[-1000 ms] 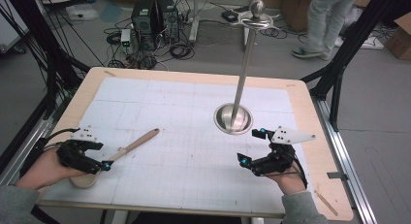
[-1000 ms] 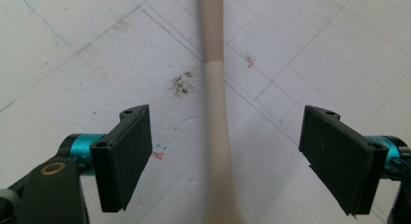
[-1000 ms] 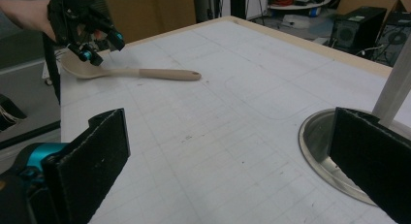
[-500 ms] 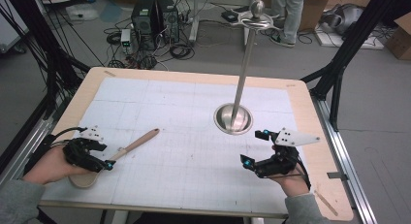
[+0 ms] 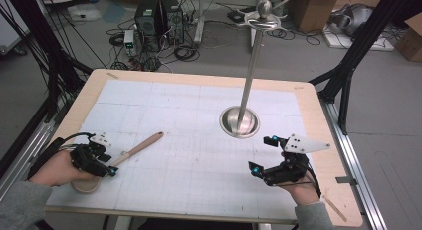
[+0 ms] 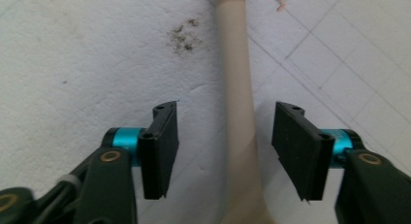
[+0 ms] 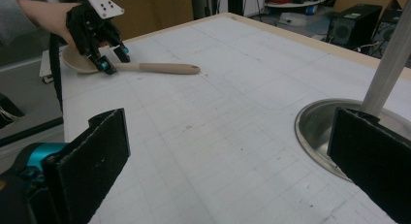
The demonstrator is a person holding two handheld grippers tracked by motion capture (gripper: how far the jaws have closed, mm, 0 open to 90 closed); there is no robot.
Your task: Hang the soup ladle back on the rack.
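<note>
The pale wooden spoon (image 5: 121,158) lies flat on the white gridded table mat (image 5: 199,155), handle running right between the left gripper (image 6: 225,146) pads. Jaws have just been closing but both pads sit clear of the handle, so no grip yet.

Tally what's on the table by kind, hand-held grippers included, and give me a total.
Wooden spoon: 1
Metal stand with a round base and upright pole: 1
Grippers: 2, the left gripper with its jaws just closing around the spoon's handle but not yet pressing it, and the right gripper open over the bare sheet
Total: 4
</note>
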